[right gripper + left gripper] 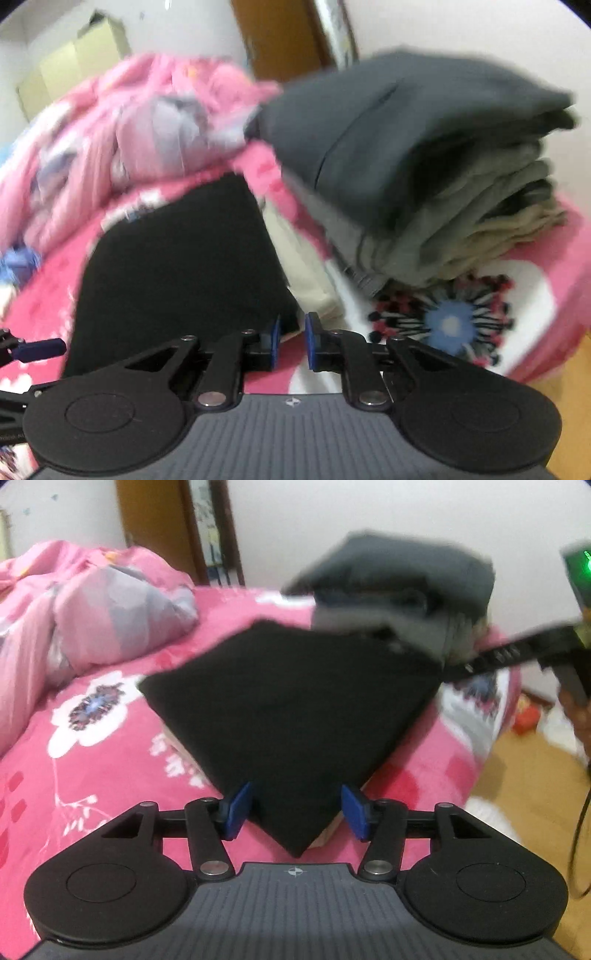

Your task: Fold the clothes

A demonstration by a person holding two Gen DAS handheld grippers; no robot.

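From my left camera, I see my left gripper (pixel 297 812) with its blue pads (pixel 238 808) spread wide. The near corner of a folded black cloth (pixel 291 720) pokes in between them, but the pads do not squeeze it. The cloth lies on the pink flowered bed (pixel 92 775), just ahead of the gripper. Behind it, to the right, sits a stack of folded clothes (pixel 402 602). The other gripper (pixel 517 653) reaches in from the far right.

From my right camera, my right gripper (pixel 293 341) has its pads nearly together, with nothing between them. The black cloth (pixel 177 266) lies ahead and left. The stack (pixel 424 177) rises ahead and right. A crumpled pink blanket (pixel 122 140) lies far left.
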